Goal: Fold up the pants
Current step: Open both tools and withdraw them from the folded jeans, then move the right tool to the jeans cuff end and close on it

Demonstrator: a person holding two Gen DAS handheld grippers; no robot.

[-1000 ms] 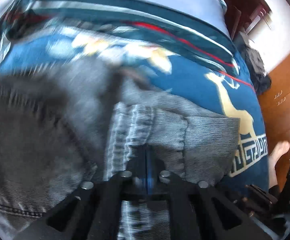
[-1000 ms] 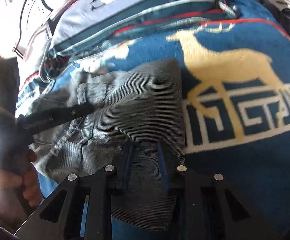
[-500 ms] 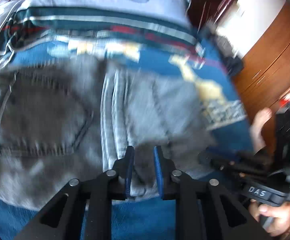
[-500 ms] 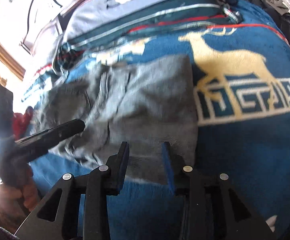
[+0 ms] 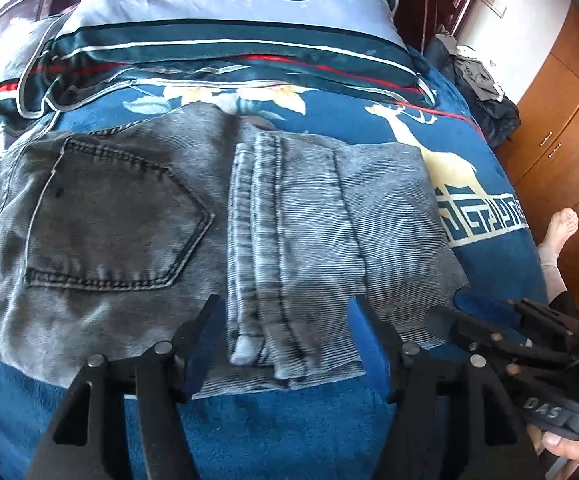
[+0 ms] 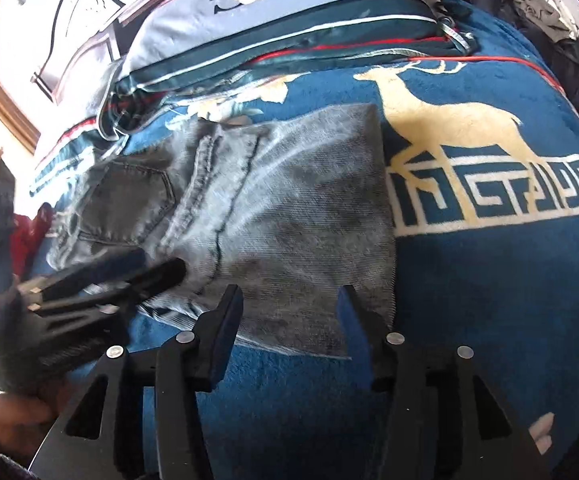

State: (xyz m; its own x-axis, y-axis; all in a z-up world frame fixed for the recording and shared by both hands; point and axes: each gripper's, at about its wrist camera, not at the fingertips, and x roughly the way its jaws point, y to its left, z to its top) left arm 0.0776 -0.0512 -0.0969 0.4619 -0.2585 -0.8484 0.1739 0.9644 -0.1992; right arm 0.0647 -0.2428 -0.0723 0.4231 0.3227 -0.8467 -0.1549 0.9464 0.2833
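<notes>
The grey denim pants [image 5: 217,232] lie folded on the blue deer blanket [image 5: 273,432], back pocket at left, leg hems laid over the middle. My left gripper [image 5: 285,312] is open and empty, just above the pants' near edge. My right gripper [image 6: 289,300] is open and empty above the near right corner of the pants [image 6: 289,216]. The right gripper also shows in the left wrist view [image 5: 497,328] at lower right. The left gripper also shows in the right wrist view [image 6: 157,270] at left.
A striped pillow [image 5: 225,16] lies at the head of the bed. Dark clothes [image 5: 485,92] are heaped at the far right by a wooden wardrobe [image 5: 561,100]. A bare foot [image 5: 557,232] shows beside the bed. A red cloth [image 6: 29,236] lies at the left.
Both grippers have let go of the pants, opened wide and drawn back toward the near edge. The folded leg now rests flat on the seat of the pants.
</notes>
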